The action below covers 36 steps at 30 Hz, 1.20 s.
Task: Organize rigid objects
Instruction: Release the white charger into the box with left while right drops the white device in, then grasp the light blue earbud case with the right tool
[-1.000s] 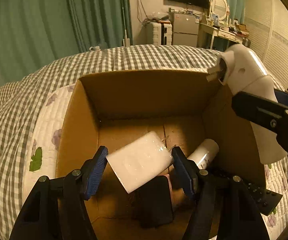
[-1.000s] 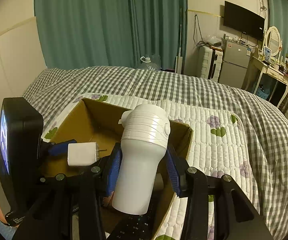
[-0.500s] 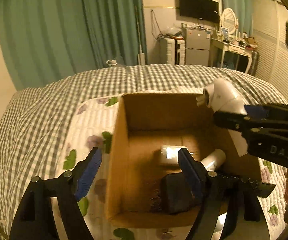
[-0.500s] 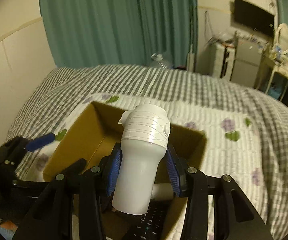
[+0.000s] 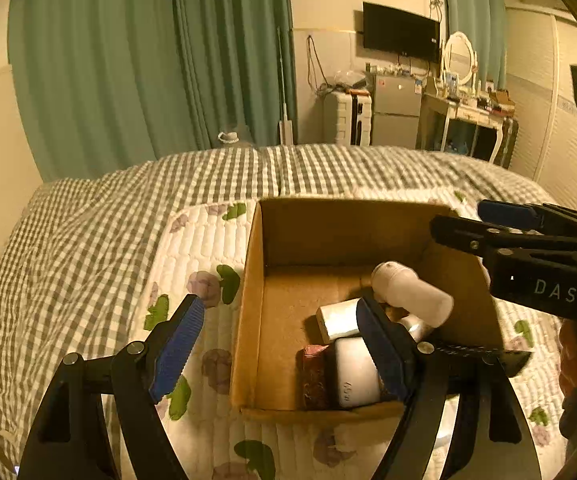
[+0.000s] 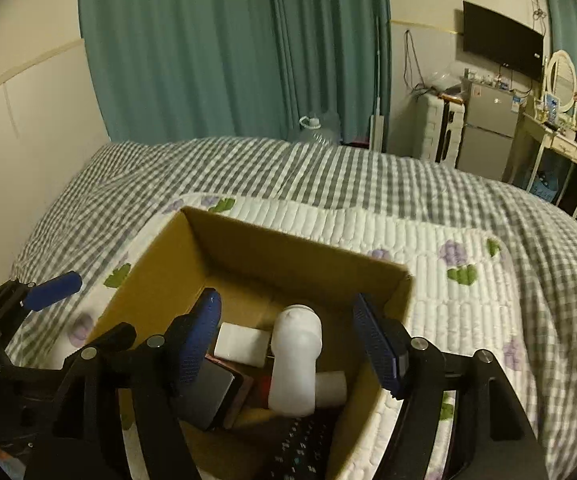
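Both tongs, left and right, gape wide and hold nothing. The white bottle lies in the cardboard box on the bed, atop other items. Next likely calls for fetching another loose object.

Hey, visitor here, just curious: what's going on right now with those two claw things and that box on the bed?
Left gripper open, empty. Right gripper open, empty. White bottle lies in cardboard box among other items. Nothing blocking.
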Tool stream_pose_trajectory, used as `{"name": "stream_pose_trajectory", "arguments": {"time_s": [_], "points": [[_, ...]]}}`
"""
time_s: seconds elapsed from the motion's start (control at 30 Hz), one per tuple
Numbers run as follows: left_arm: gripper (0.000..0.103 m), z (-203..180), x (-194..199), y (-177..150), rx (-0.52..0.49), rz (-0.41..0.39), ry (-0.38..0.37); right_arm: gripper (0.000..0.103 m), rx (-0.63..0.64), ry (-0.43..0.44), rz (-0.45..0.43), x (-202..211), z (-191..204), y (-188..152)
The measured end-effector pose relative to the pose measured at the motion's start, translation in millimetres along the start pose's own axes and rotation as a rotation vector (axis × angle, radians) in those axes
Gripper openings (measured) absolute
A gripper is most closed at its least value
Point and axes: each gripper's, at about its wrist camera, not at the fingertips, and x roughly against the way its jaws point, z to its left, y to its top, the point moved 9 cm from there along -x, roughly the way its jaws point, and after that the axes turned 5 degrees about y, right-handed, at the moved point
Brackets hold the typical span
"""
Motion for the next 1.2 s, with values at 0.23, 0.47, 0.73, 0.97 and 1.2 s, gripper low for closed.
{"name": "stream_pose_trajectory", "arguments": {"time_s": [0.23, 0.47, 0.73, 0.97, 1.2], "points": [[0.087, 1.3, 62.0, 5.7, 0.016, -0.070, -0.026, 0.079, -0.004, -0.079, -0.039, 74.4, 2.8, -3.8], [0.092, 8.5, 110.1, -7.8, 0.027, -0.117, -0.001, 0.089, 0.025, -0.142, -0.067, 140.3, 23.7, -28.2], [0.092, 13.6, 102.0, -48.2, 0.047, -0.036, -0.011, 0.097, -0.036, -0.131, -0.009, 142.9, 32.2, -91.6], [0.092, 9.0, 59.6, -89.0, 0.027, 0.055, 0.014, 0.097, -0.067, -0.155, 0.112, 80.6, 16.4, -147.4], [0.092, 1.3, 20.7, -121.3, 0.003, 0.155, 0.030, 0.096, -0.110, -0.095, 0.219, 15.5, 12.5, -187.1]]}}
